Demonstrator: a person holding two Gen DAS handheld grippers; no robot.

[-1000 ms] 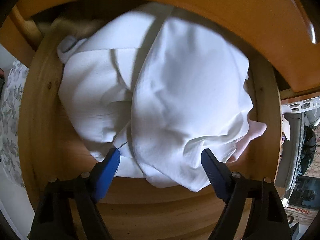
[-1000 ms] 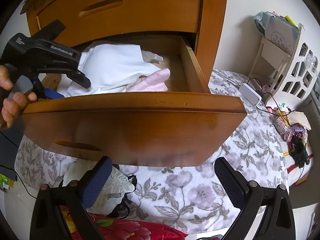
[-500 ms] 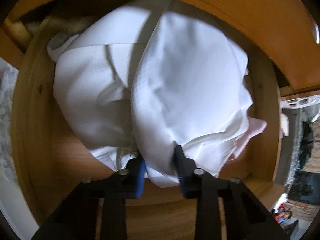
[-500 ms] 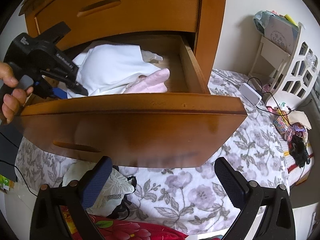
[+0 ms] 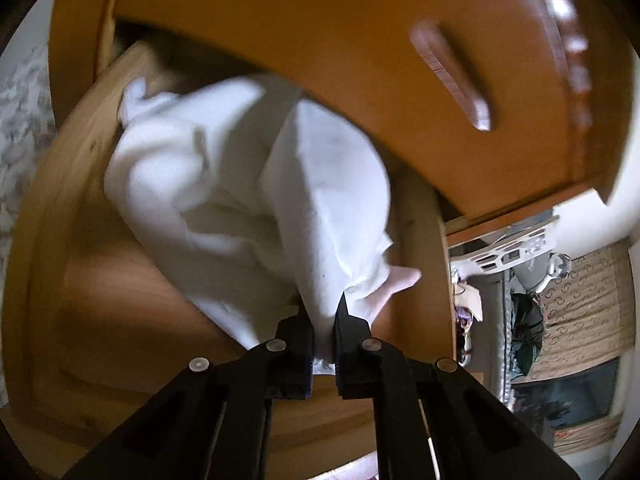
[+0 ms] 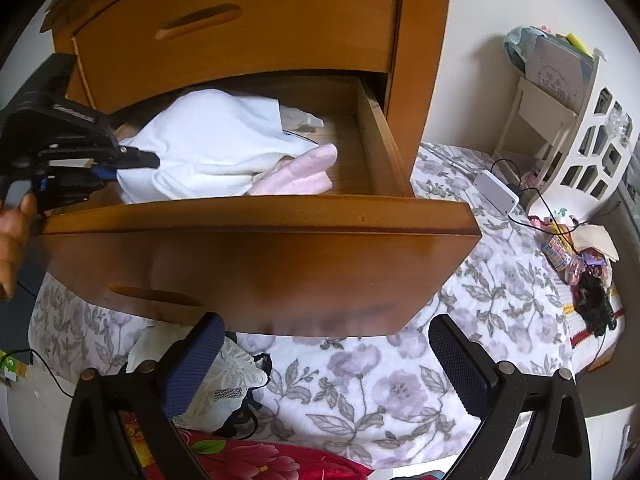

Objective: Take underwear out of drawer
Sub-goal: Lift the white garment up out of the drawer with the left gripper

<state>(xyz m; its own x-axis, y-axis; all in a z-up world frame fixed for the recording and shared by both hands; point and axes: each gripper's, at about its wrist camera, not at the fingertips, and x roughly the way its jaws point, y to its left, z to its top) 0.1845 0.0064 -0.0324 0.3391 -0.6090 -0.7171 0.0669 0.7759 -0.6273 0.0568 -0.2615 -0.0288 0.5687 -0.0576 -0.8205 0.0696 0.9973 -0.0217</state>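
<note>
A white underwear garment [image 5: 248, 184] lies bunched in the open wooden drawer [image 5: 424, 240]. My left gripper [image 5: 322, 308] has its jaws closing tight on the garment's near fold, which is pinched between the pads and drawn up. The right wrist view shows the same garment [image 6: 212, 140], stretched toward the left gripper [image 6: 136, 160] at the drawer's left end. A pink garment [image 6: 304, 172] lies beside it. My right gripper [image 6: 326, 332] stands open and holds nothing, in front of and below the drawer front [image 6: 260, 256].
A shut upper drawer [image 6: 240, 28] overhangs the open one. A person's hand [image 6: 12, 240] holds the left gripper. Floral bedding [image 6: 400, 380] lies below, with a lace garment [image 6: 224, 384] and red cloth [image 6: 240, 456]. At right are a white rack [image 6: 580, 100] and a white box [image 6: 496, 192].
The left gripper's jaws went from wide open around the white garment to shut on its fold. It then drew back and up, tilting and pulling the cloth. The right gripper stayed still.
</note>
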